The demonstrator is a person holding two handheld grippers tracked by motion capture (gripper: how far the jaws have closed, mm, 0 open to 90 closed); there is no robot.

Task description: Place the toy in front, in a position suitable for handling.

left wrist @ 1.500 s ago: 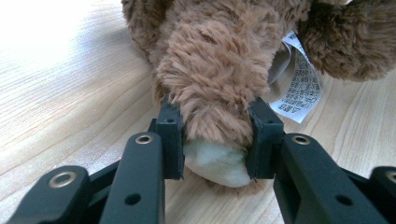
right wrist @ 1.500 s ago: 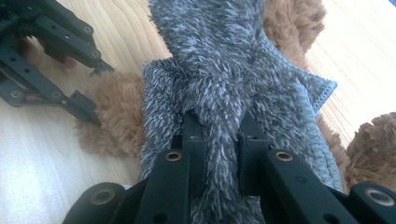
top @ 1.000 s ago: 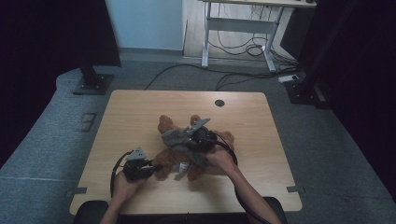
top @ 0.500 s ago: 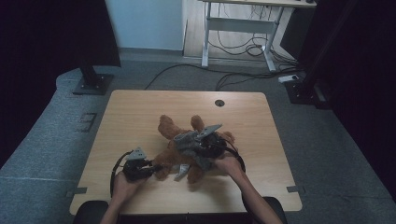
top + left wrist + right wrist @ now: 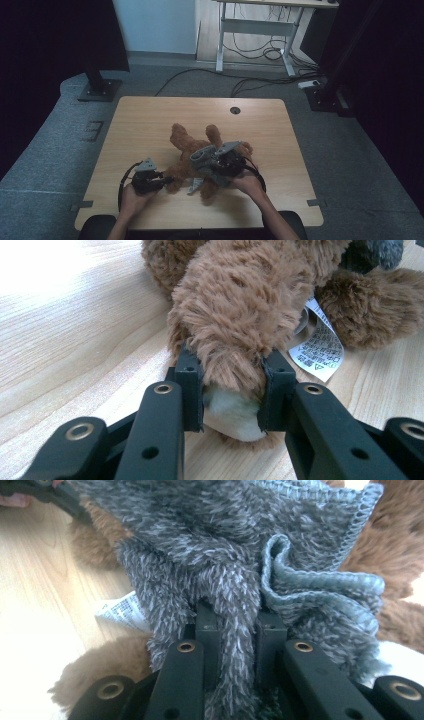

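A brown plush toy (image 5: 187,150) lies on the wooden table (image 5: 150,120), limbs spread. My left gripper (image 5: 159,180) is shut on one brown limb (image 5: 235,315), whose white sole shows between the pads (image 5: 190,385). A white care label (image 5: 320,347) sticks out beside that limb. My right gripper (image 5: 205,167) is shut on a fuzzy grey knitted garment (image 5: 235,545) with a stitched hem, bunched over the toy's body. The grey fabric (image 5: 202,156) runs down between the pads (image 5: 207,630). Brown fur (image 5: 395,535) shows behind the garment.
The table has a round cable hole (image 5: 235,109) near its far edge. Bare wood lies to the left and at the back. A second desk frame (image 5: 255,30) with cables stands beyond, and a dark stand base (image 5: 97,90) sits on the floor at the left.
The right gripper has moved down and toward the toy's near side with the grey garment, which now lies lower over the body. The left gripper has stayed on the limb.
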